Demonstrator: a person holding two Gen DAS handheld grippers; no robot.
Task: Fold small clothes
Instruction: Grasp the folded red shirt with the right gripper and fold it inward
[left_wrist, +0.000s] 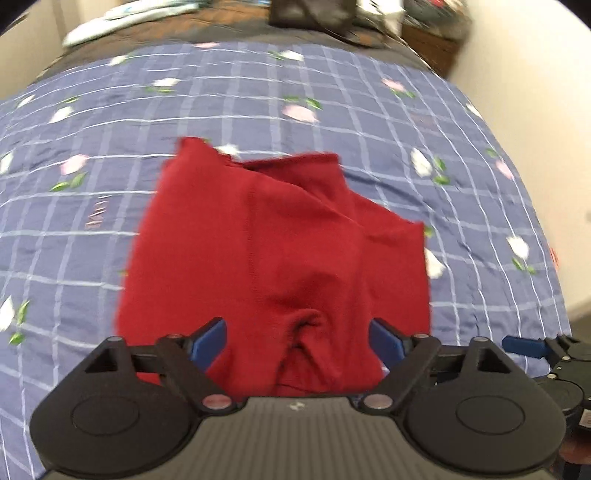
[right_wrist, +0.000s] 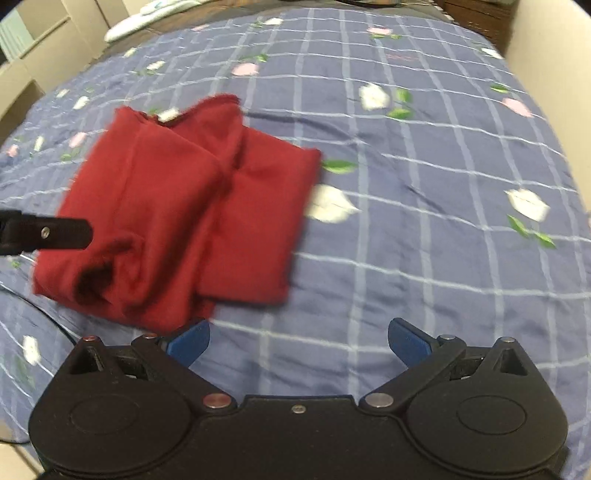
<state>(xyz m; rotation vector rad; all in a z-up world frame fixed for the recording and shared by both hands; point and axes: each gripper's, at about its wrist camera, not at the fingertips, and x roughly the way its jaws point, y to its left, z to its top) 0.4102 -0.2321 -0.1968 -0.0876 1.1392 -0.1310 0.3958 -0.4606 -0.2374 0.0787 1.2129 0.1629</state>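
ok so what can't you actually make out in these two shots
- Red garment: its near edge is hidden behind the left gripper in the left wrist view; what kind of garment it is stays unclear.
- Same garment in the right wrist view: motion blur smears its edges, and a dark gripper part covers its left side.
- Items beyond the blue bedspread: blurred and cut off by the top edge.

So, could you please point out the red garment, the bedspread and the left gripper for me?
red garment (left_wrist: 258, 236): left wrist view, on its flat middle.
bedspread (right_wrist: 424, 166): right wrist view, on bare checked cloth.
left gripper (left_wrist: 297, 336): left wrist view, midway between its open jaws.
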